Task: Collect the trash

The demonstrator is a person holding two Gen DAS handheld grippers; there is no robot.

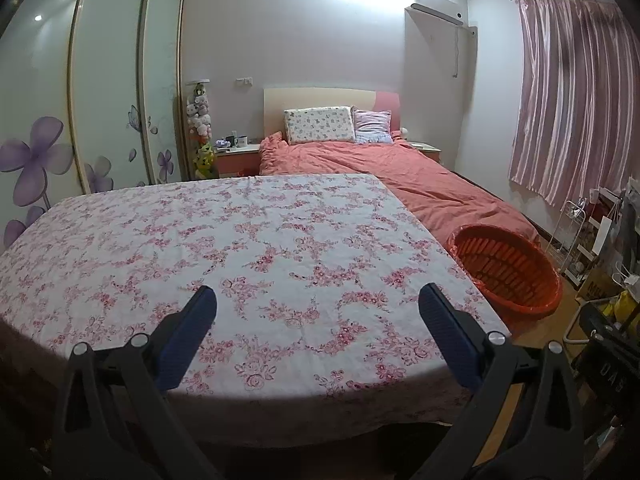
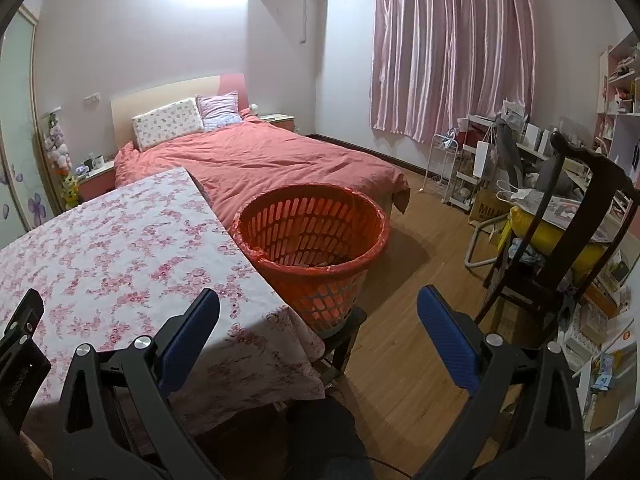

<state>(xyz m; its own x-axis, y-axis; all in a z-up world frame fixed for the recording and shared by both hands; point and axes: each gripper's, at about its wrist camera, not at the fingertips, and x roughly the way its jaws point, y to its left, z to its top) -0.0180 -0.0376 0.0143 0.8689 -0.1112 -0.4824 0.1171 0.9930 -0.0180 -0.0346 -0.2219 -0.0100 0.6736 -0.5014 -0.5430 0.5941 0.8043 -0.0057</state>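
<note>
While I am holding the left gripper [image 1: 318,304] spread apart over the surface [image 1: 240,240], the right gripper [image 2: 318,306] is gaping too; the basket [image 2: 312,236] is sitting just right of the surface.

Bed [image 2: 256,156] with coral duvet, pink curtains [image 2: 452,48], wood floor [image 2: 404,264]

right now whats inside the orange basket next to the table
The orange basket holds a red bag liner folded over its rim. In the right wrist view a few pale scraps lie at the bottom, too small to identify. The near wall hides the rest of the floor.
</note>
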